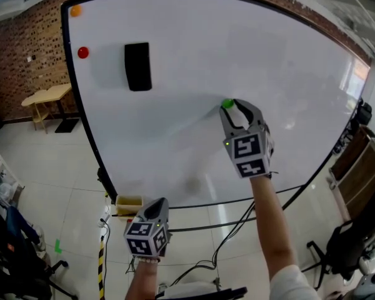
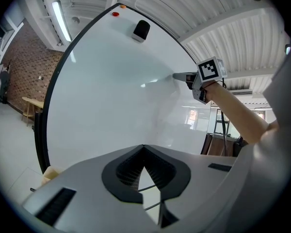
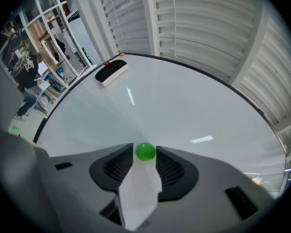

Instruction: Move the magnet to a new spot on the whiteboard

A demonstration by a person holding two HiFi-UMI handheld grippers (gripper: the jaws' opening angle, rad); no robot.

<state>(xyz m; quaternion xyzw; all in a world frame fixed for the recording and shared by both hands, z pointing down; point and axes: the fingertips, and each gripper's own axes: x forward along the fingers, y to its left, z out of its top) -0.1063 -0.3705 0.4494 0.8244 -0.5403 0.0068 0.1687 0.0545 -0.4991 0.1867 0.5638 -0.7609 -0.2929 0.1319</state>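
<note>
A small green magnet (image 1: 227,104) sits on the whiteboard (image 1: 194,49) near its middle. My right gripper (image 1: 232,107) points at the board with its tips on either side of the magnet. In the right gripper view the green magnet (image 3: 145,151) lies between the two fingertips of the right gripper (image 3: 144,151), with a thin gap at the left tip, so the jaws stand open around it. My left gripper (image 1: 160,202) hangs low below the board's bottom edge. The left gripper (image 2: 143,147) is shut, its tips touching with nothing between them.
A black eraser (image 1: 138,66), a red magnet (image 1: 83,52) and an orange magnet (image 1: 75,10) stick to the board's upper left. A wooden table (image 1: 47,97) stands at the left, a yellow box (image 1: 129,206) under the board, and office chairs (image 1: 337,252) at the right.
</note>
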